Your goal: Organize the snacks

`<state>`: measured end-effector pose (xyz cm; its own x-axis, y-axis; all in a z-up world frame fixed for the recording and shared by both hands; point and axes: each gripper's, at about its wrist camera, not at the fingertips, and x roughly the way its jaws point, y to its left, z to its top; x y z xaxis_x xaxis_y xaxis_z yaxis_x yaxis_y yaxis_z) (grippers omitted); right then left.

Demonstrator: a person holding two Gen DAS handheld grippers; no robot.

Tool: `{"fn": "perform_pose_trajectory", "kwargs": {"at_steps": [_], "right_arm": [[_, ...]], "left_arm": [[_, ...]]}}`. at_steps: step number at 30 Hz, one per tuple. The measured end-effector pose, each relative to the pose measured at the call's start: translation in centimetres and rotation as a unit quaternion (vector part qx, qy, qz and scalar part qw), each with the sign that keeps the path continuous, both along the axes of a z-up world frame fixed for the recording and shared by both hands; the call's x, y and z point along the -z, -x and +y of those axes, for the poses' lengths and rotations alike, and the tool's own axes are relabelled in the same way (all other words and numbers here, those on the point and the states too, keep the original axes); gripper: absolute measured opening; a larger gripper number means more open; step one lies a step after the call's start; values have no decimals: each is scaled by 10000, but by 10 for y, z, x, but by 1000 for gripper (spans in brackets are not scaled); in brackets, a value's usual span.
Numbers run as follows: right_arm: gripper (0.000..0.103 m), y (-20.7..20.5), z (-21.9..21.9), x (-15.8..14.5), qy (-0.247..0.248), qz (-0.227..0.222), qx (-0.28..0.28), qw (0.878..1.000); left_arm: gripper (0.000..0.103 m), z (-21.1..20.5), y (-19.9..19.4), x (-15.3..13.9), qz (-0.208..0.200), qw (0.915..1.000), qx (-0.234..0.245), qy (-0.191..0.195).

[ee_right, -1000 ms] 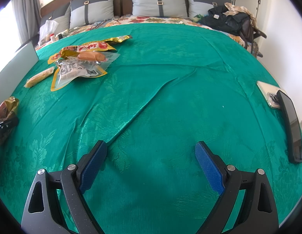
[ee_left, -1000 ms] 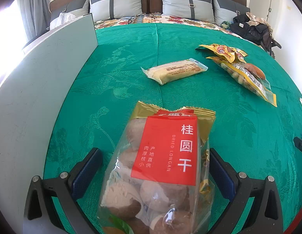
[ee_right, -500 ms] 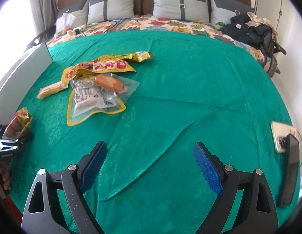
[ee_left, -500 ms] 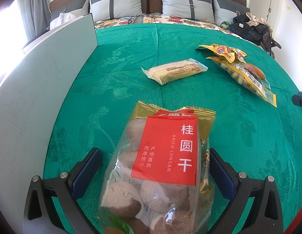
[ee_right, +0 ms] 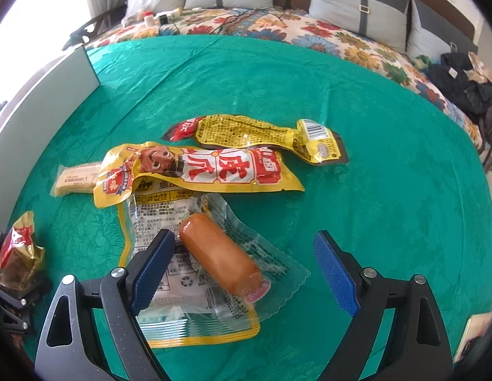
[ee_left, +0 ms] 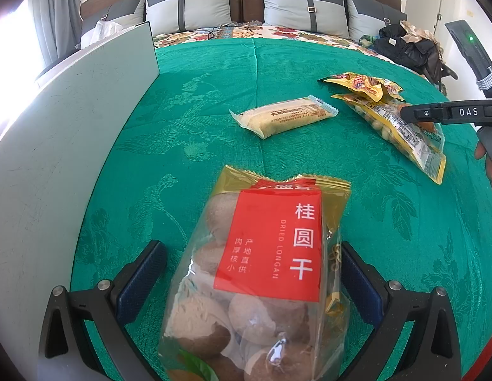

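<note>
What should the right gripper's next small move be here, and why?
Probably lower the right gripper and close on the sausage pack. Its jaws are open and the sausage lies between the fingers, nearer the left one, on top of another clear bag. The left gripper has the dried longan bag between its fingers, so it looks occupied.

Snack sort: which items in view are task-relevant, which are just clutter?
Job:
dried longan bag
sausage pack
yellow fish-skin packet
second yellow packet
cake bar

Lying about:
pillows
dark clothes
white board
</note>
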<state>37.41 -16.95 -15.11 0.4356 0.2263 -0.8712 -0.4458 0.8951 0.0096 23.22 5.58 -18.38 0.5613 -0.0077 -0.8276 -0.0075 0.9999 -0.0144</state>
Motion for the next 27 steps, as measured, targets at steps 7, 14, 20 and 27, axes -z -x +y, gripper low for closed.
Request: {"fn": "perform_pose_trajectory", "kwargs": {"at_steps": [7, 14, 20, 27], "right_arm": [[31, 1, -14, 4, -801, 916, 106, 9925], [27, 60, -35, -3, -1001, 1059, 454, 9883], [73, 115, -76, 3, -1430, 889, 997, 9807], [74, 167, -89, 7, -914, -65, 1444, 9853]], "left_arm": [[103, 0, 0, 0, -1, 10000, -1, 0], [103, 0, 0, 1, -2, 10000, 0, 0], [103, 0, 0, 1, -2, 10000, 0, 1], [103, 0, 0, 1, -3, 10000, 3, 2]]}}
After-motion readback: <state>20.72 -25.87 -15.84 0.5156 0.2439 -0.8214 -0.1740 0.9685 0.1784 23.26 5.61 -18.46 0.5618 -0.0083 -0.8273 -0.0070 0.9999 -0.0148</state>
